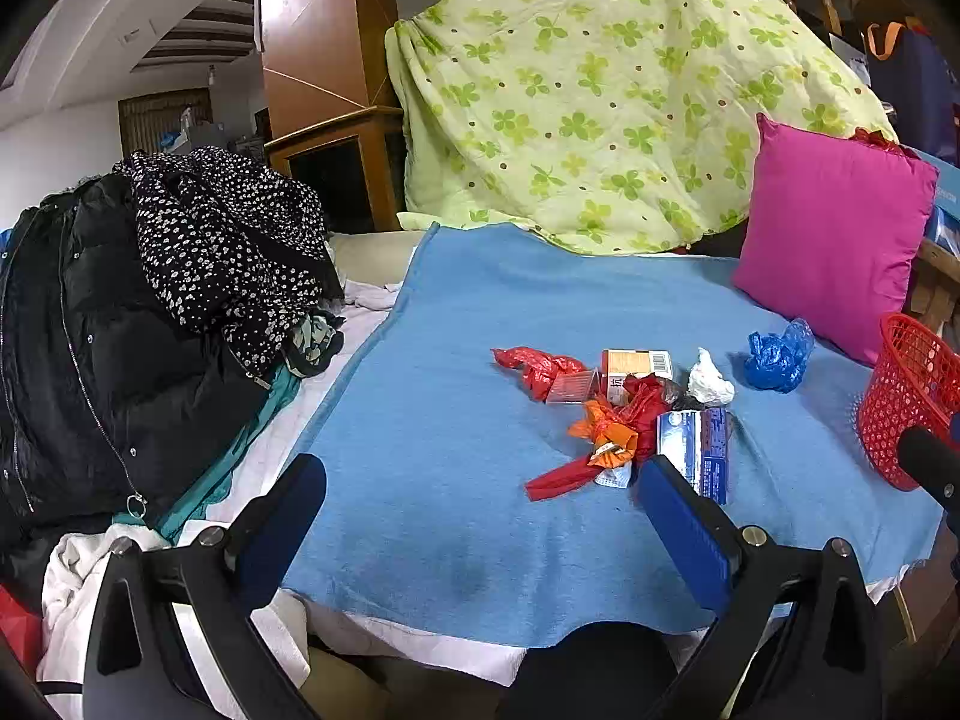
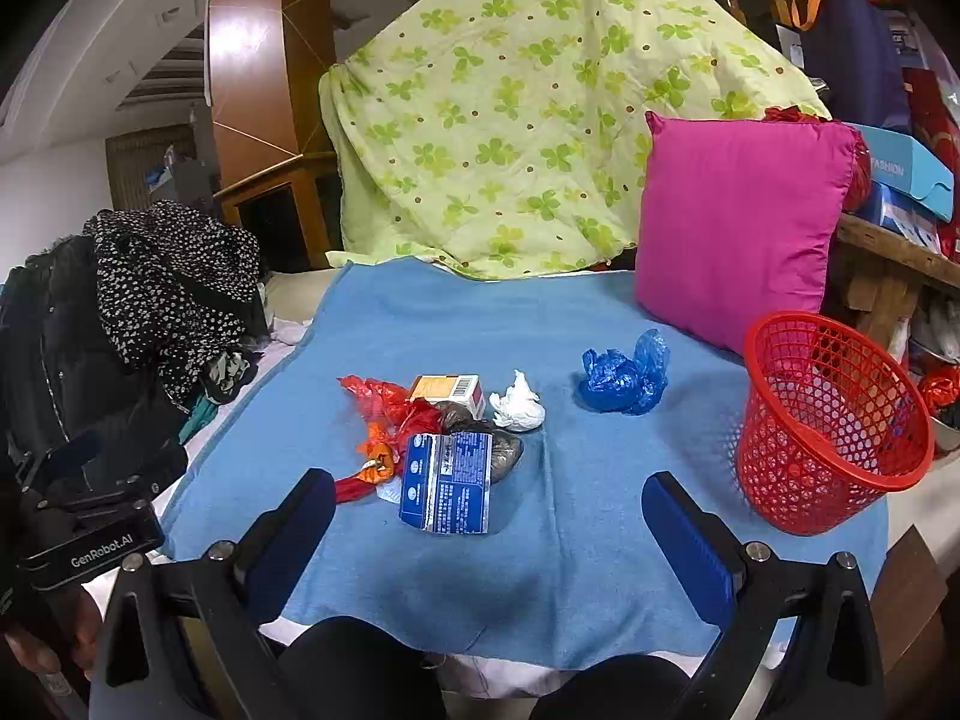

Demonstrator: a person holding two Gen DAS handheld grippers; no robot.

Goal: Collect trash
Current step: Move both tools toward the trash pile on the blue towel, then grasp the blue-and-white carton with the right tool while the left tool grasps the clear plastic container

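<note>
Left wrist view: the left tongs (image 1: 480, 516) stand wide apart with nothing between them, hovering over the near edge of a blue blanket (image 1: 456, 360) spread on a bed. The trash lies in a loose heap on the blanket, just beyond the right-hand finger: a red plastic bag (image 1: 537, 367), a small orange-and-white box (image 1: 636, 365), an orange wrapper (image 1: 606, 431), a blue-and-white packet (image 1: 696, 450) partly hidden by that finger, and a crumpled white tissue (image 1: 709, 379). A crumpled blue bag (image 1: 779, 357) lies apart from the heap, near a pink cushion (image 1: 834, 228). Only a part of the red mesh basket (image 1: 900, 414) shows at the right edge. A black jacket (image 1: 90, 360) under a spotted garment (image 1: 228, 240) fills the left side, far larger here than in the other view. A green clover-print quilt (image 1: 600, 96) hangs behind.

Right wrist view: the right tongs (image 2: 489, 522) are likewise spread wide and hold nothing. Here the blue-and-white packet (image 2: 447, 480) shows whole, lying flat at the near end of the heap, with a grey-brown crumpled bag (image 2: 504, 450) behind it that is barely visible from the left. The red mesh basket (image 2: 831, 420) shows whole, tilted, resting on the blanket's right edge, well apart from the heap. The left gripper's black body marked "GenRobot.AI" (image 2: 90, 540) and a hand (image 2: 36, 654) holding it appear at the lower left. Stacked boxes (image 2: 906, 180) sit behind the cushion.
</note>
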